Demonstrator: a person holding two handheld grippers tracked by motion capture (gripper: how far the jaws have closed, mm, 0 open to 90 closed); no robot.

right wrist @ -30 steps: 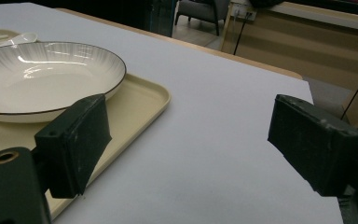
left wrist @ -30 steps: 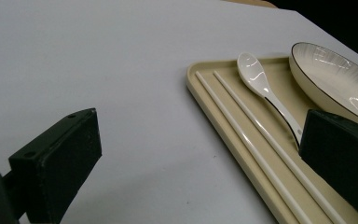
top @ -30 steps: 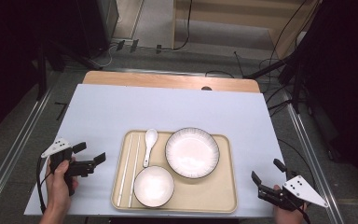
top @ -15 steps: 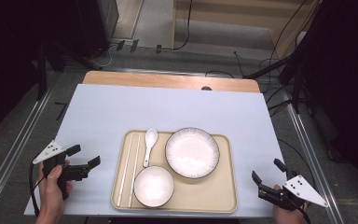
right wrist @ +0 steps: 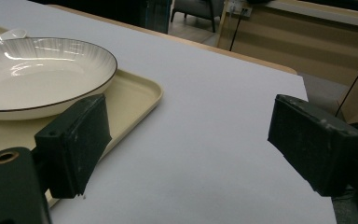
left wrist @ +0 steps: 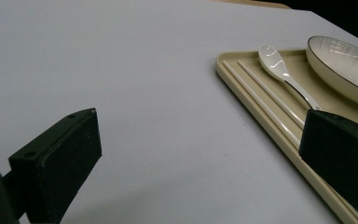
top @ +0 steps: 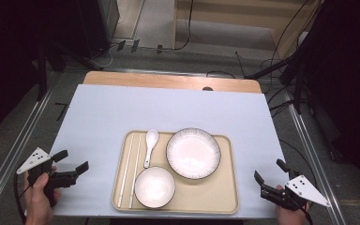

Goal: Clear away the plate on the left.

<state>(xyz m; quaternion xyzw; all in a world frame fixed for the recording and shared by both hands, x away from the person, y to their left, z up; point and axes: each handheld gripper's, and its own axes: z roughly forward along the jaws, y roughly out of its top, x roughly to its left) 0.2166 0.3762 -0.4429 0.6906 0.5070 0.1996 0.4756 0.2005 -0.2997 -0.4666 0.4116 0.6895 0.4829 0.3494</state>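
A beige tray (top: 226,201) lies near the table's front edge. It carries a wide white plate (top: 193,153) with a dark rim, a small white bowl (top: 154,186), a white spoon (top: 149,144) and a pair of white chopsticks (top: 130,168). My left gripper (top: 71,161) is open, low over the table left of the tray, with nothing between its jaws. In the left gripper view the chopsticks (left wrist: 265,98), spoon (left wrist: 282,74) and plate (left wrist: 345,67) lie ahead on the right. My right gripper (top: 269,171) is open at the tray's right, empty. The right gripper view shows the plate (right wrist: 32,77) and tray corner (right wrist: 137,95).
The white tabletop (top: 168,112) stretches bare behind the tray, with a wooden strip (top: 168,80) along its far edge. Metal rails (top: 23,140) run down both sides. Cables and dark stands crowd the floor beyond.
My left gripper has drawn back toward the front left corner of the table, away from the tray. The right gripper has barely moved.
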